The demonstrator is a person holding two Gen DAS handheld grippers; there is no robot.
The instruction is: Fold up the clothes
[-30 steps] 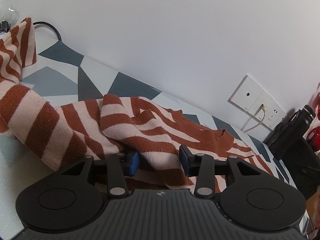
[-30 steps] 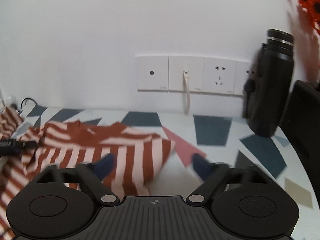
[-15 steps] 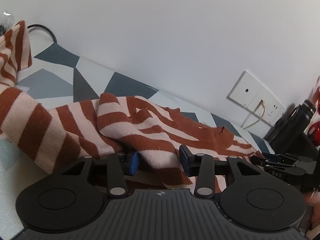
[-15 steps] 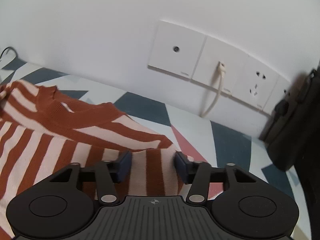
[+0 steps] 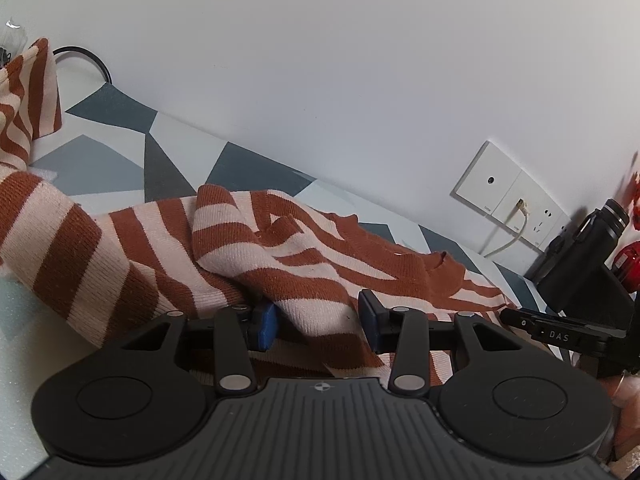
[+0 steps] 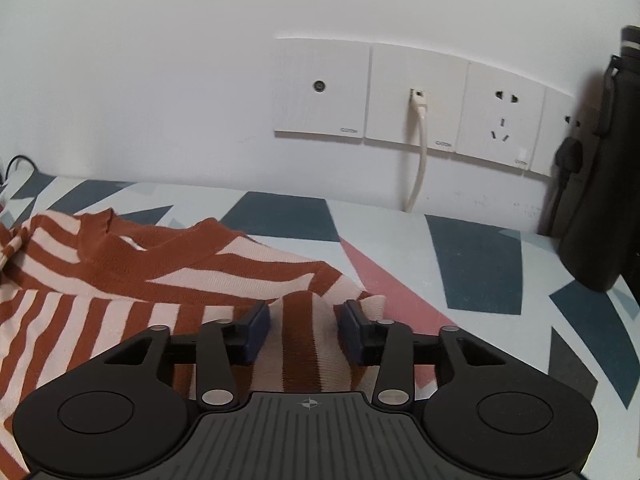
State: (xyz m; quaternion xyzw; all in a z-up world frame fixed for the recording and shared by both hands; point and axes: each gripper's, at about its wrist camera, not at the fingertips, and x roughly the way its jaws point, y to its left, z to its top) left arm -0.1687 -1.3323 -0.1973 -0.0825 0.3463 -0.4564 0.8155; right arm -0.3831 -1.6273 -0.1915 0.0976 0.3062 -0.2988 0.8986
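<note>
Right tool [image 6: 305, 330] over patterned tabletop [image 6: 472, 264], white wall [image 6: 160, 60] behind.

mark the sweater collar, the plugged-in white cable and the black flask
sweater collar [image 6: 160, 252], right wrist view, rust rib band at the neck.
white cable [image 6: 420, 160], right wrist view, mid-run below the plug.
black flask [image 6: 596, 208], right wrist view, body.

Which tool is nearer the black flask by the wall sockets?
Right. The right tool sits at the sweater's corner nearest the flask; the left tool is farther along the sweater.
</note>
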